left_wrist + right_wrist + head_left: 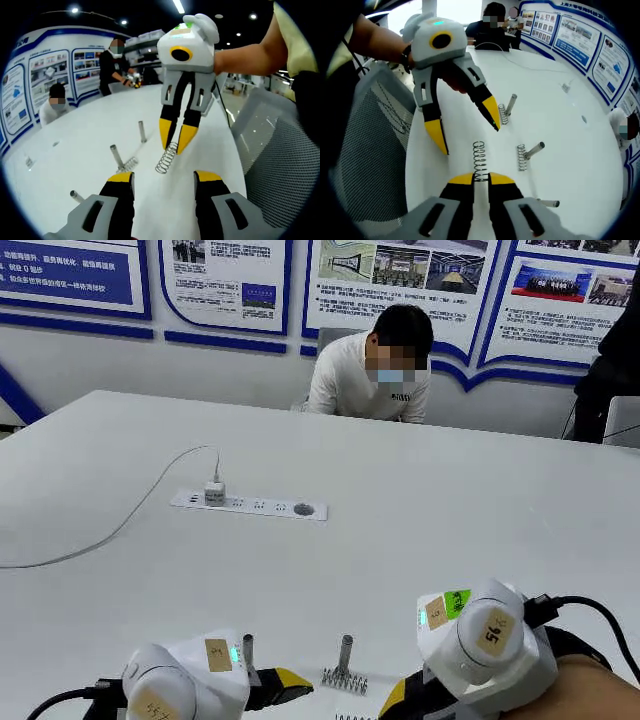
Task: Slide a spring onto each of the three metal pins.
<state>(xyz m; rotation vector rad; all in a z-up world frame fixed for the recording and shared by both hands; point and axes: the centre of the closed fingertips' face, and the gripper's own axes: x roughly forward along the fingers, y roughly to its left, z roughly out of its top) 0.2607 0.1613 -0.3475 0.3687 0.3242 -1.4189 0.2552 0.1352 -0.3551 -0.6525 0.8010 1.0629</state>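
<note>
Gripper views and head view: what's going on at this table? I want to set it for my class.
A person works at a white table with a gripper in each hand. The right gripper has its fingers shut on a spring that points down toward the table. The left gripper is open, holds nothing and faces it. Three metal pins stand on the table: springs lie at the feet of two, while the third pin is bare. The held spring is on no pin yet.
</note>
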